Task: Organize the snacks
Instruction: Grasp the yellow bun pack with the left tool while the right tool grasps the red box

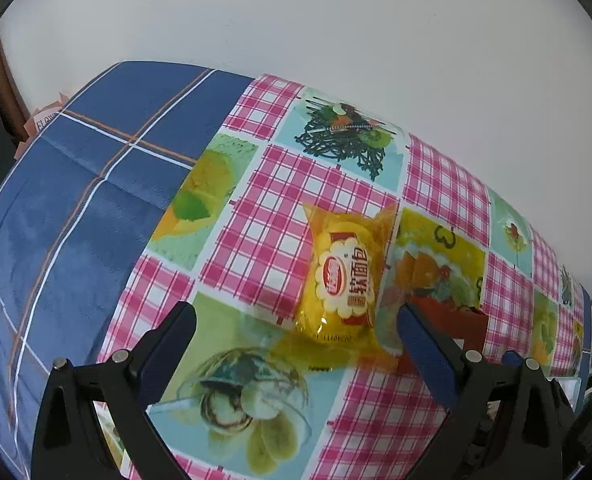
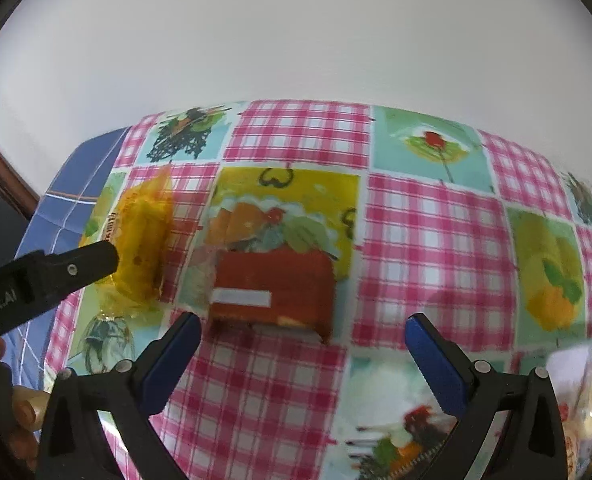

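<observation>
A yellow soft-bread packet (image 1: 346, 276) in clear orange-tinted wrap lies flat on the checked cloth, its red-and-white scalloped label face up, crimped ends pointing near and far. Just to its right sits a red-brown snack box (image 2: 274, 290) with a white strip on its near face — close beside the packet. At the far right edge, blurred — another pale wrapped snack (image 2: 588, 392).

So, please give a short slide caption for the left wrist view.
Open left gripper approaching a yellow bread pack on the checked tablecloth.
</observation>
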Demonstrator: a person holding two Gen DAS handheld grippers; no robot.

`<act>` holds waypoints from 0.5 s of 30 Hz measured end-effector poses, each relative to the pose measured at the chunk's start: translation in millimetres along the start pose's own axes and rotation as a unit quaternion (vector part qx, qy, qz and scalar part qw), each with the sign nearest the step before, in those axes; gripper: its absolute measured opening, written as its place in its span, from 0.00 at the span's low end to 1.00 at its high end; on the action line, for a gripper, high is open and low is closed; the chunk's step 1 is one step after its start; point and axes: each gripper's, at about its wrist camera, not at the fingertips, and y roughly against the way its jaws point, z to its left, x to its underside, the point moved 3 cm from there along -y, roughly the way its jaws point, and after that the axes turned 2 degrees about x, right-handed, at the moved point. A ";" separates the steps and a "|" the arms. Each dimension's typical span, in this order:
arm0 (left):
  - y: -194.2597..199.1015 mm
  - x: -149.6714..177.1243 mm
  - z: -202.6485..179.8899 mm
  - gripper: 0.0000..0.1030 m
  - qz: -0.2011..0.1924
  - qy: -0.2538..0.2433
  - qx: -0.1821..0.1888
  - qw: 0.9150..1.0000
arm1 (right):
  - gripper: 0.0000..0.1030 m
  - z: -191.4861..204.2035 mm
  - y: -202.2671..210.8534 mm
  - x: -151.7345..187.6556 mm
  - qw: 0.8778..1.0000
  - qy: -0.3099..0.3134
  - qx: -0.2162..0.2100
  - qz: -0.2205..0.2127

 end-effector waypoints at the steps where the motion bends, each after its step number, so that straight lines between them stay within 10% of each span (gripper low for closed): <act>1: -1.6 -0.5 -0.1 0.97 0.001 0.000 0.000 1.000 | 1.00 2.2 -1.8 -0.8 1.000 0.004 0.002 0.000; 15: -21.1 -2.1 -14.7 0.60 0.013 -0.015 0.008 1.000 | 0.80 13.3 -16.5 -7.6 1.000 0.017 0.012 0.002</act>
